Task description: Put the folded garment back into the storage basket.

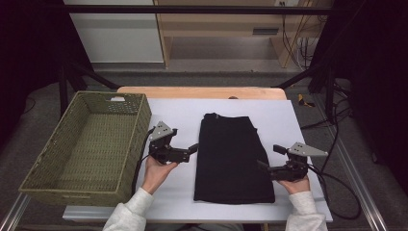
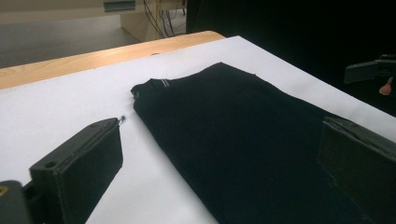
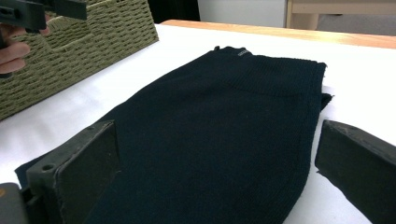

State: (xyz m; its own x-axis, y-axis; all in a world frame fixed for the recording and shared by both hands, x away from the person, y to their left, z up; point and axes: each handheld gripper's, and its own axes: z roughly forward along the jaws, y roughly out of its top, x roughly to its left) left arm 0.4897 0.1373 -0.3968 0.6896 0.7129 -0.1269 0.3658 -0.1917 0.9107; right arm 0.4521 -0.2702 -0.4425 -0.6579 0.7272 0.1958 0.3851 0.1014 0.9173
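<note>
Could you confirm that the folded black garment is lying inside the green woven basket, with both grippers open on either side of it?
Not quite: the high view shows the folded black garment lying on the white table cover, to the right of the green woven basket. The rest holds: the left gripper and right gripper flank it with jaws apart.

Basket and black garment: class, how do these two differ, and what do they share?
The basket is green, woven and stands with walls; the black garment is flat and folded. The basket sits at the table's left edge; the garment lies midway between the open left gripper and right gripper. Both rest untouched.
</note>
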